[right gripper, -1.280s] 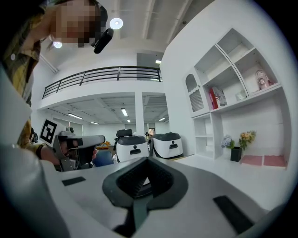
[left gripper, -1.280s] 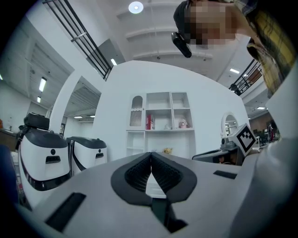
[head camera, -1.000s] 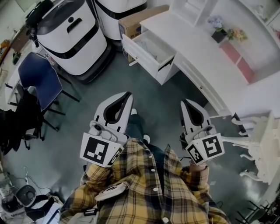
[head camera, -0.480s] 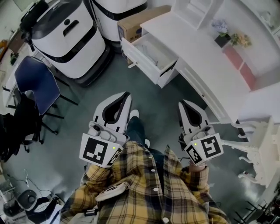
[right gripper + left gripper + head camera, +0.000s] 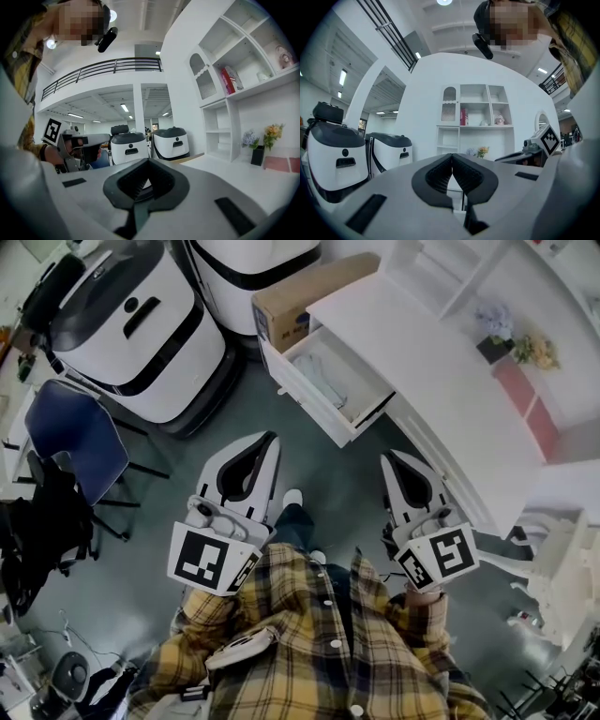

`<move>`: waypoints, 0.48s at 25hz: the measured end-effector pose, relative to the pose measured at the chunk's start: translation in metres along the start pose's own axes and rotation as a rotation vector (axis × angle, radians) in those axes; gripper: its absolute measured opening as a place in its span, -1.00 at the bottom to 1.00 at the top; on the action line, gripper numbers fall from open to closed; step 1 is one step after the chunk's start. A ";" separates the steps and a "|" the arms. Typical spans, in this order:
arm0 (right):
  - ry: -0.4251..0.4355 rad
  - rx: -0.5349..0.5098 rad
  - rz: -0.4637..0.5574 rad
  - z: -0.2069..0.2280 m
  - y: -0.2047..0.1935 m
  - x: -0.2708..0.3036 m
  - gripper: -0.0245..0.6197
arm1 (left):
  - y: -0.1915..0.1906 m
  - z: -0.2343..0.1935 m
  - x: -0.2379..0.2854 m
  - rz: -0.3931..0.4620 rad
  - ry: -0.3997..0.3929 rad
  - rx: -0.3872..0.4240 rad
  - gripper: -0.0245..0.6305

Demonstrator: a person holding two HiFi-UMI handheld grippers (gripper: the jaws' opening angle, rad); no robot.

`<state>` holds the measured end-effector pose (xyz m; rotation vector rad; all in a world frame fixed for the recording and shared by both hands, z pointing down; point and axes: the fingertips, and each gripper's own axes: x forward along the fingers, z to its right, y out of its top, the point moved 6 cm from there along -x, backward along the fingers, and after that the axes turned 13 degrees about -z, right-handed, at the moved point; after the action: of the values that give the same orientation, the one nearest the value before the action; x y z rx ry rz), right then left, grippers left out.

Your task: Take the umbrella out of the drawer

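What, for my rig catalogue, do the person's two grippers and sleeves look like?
Both the left gripper and right gripper are pale grey tapered shells with black ribbed pads. Each carries a white cube with black square markers. The sleeves are yellow-and-dark plaid.

Drawer (image 5: 302,392) juts from desk (image 5: 441,371) at right; box (image 5: 300,292) behind it; chair (image 5: 70,432) left, machines (image 5: 131,324) behind chair.
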<state>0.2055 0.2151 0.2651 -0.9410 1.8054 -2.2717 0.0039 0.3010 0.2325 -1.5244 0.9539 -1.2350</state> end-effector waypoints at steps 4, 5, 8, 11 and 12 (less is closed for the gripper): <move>-0.020 0.009 -0.016 0.016 0.014 0.034 -0.87 | 0.008 -0.030 0.027 -0.012 -0.026 0.001 -0.86; -0.026 0.012 -0.018 0.019 0.017 0.041 -0.87 | 0.009 -0.038 0.033 -0.015 -0.031 0.001 -0.86; -0.046 0.017 -0.016 0.027 0.026 0.062 -0.87 | 0.012 -0.060 0.048 -0.013 -0.043 0.000 -0.86; -0.070 0.019 -0.016 0.034 0.033 0.079 -0.87 | 0.012 -0.080 0.058 -0.014 -0.055 0.000 -0.86; -0.079 0.021 -0.016 0.036 0.034 0.084 -0.87 | 0.012 -0.086 0.061 -0.016 -0.060 0.001 -0.86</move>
<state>0.1456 0.1382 0.2719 -1.0299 1.7452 -2.2253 -0.0690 0.2240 0.2431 -1.5627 0.9039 -1.1940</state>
